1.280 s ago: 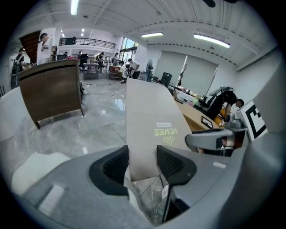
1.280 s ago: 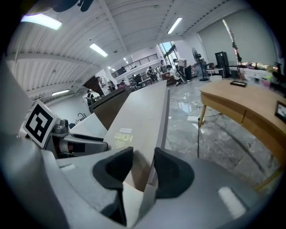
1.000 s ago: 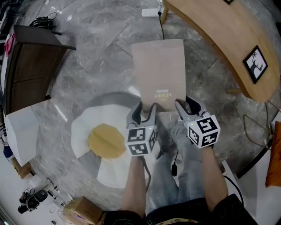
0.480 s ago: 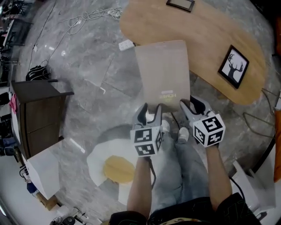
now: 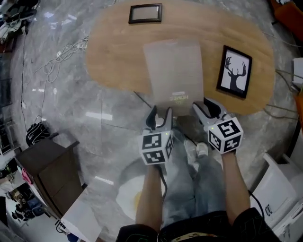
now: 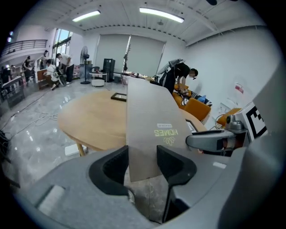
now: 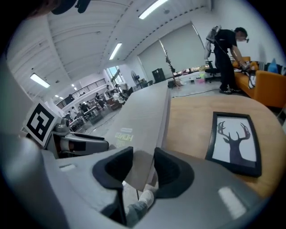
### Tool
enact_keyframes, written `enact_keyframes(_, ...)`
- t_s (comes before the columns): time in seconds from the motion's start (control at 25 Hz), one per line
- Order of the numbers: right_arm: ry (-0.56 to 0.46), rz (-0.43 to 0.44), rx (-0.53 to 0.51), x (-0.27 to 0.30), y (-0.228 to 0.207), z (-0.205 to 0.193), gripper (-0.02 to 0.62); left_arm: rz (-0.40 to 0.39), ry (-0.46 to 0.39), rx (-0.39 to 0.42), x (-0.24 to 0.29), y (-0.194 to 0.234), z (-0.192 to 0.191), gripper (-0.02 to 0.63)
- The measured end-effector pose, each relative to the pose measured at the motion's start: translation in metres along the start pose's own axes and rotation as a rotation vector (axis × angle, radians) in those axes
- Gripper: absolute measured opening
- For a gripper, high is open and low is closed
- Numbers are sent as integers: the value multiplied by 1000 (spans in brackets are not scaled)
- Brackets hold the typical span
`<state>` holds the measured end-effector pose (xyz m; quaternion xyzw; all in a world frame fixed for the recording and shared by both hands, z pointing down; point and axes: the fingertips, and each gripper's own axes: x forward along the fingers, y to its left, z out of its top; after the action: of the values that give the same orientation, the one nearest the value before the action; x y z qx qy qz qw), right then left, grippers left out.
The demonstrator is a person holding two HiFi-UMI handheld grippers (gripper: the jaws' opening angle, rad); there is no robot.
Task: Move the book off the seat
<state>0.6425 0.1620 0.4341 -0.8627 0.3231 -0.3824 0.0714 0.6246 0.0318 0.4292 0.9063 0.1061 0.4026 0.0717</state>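
Two-handed, standing with the white and yellow seat (image 5: 127, 196) low beside the legs and stretching both bare forearms forward, side by side and nearly parallel, wrists level. Clamping the left gripper (image 5: 159, 116) on the near left corner of the book (image 5: 173, 71), pads pressing on both faces of the cover. Pinching the near right corner with the right gripper (image 5: 206, 108) in the same way, jaws closed on the edge, marker cube turned up toward the head camera. Holding the book lengthwise away from the body, printed end nearest, well apart from the seat and reaching out over the near edge of the wooden table (image 5: 113, 61); not showing whether touching the tabletop. Lying just left of the framed deer picture (image 5: 234, 72) on that table, and pointing toward a smaller dark frame (image 5: 145, 13) at the far side. Showing grey marble floor (image 5: 71, 123) to the left, with loose cables (image 5: 61, 52) beyond.
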Motion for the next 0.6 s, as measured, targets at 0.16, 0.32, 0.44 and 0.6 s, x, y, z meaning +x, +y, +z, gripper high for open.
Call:
enact_keyframes(0.16,25,-76,111,32,-23,7,152,-78,95,57,46,14,21,209)
enact_keyframes(0.32,27,-115,167,67,-46,23,153,-120,145,103,90,30,45,209)
enact_keyframes(0.44,29,-137,214,83,-55,28,154,-150,180,128,111,38,55,209)
enact_keyframes(0.6,17,-163,273,94,-68,34,156,-195,191,125,131,39,67,210)
